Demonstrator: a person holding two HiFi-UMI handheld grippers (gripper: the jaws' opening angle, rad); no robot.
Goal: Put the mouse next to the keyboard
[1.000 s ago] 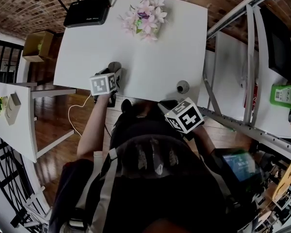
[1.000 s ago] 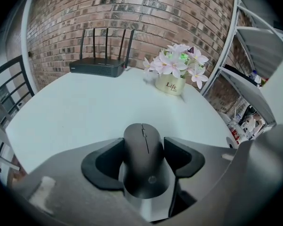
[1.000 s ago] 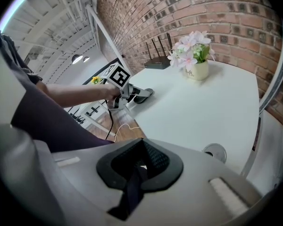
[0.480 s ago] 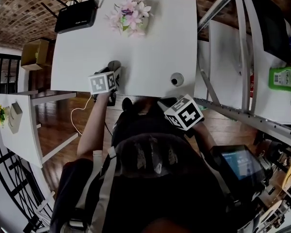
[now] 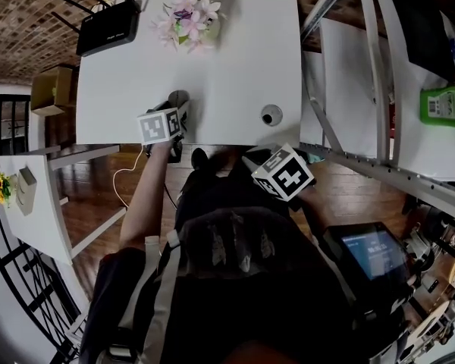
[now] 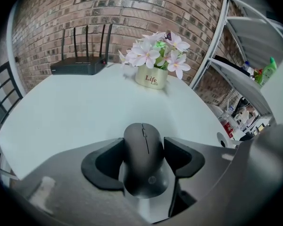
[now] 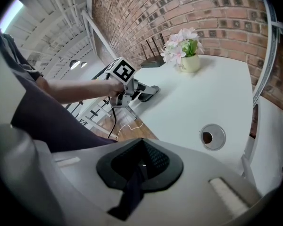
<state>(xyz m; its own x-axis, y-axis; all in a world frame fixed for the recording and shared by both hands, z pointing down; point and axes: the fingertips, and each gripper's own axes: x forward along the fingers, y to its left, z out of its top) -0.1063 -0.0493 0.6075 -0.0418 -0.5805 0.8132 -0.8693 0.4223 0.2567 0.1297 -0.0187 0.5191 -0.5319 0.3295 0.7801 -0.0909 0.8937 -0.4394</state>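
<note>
A black mouse (image 6: 144, 157) sits between the two pads of my left gripper (image 6: 142, 155), which is shut on it. In the head view this gripper (image 5: 173, 116) hovers at the near edge of the white table (image 5: 235, 67), the mouse's nose (image 5: 179, 99) poking out over the tabletop. My right gripper (image 7: 140, 166) is shut with nothing in it; it hangs just off the table's near edge, under its marker cube (image 5: 283, 174). No keyboard shows in any view.
A flower pot (image 5: 183, 17) and a black router (image 5: 106, 27) stand at the table's far side. A round cable grommet (image 5: 271, 115) lies near the front right edge. A metal shelf with a green bottle (image 5: 446, 105) stands to the right.
The head view has shifted, so the table sits further left and up in the picture. Both grippers keep about the same places, the left still shut on the mouse.
</note>
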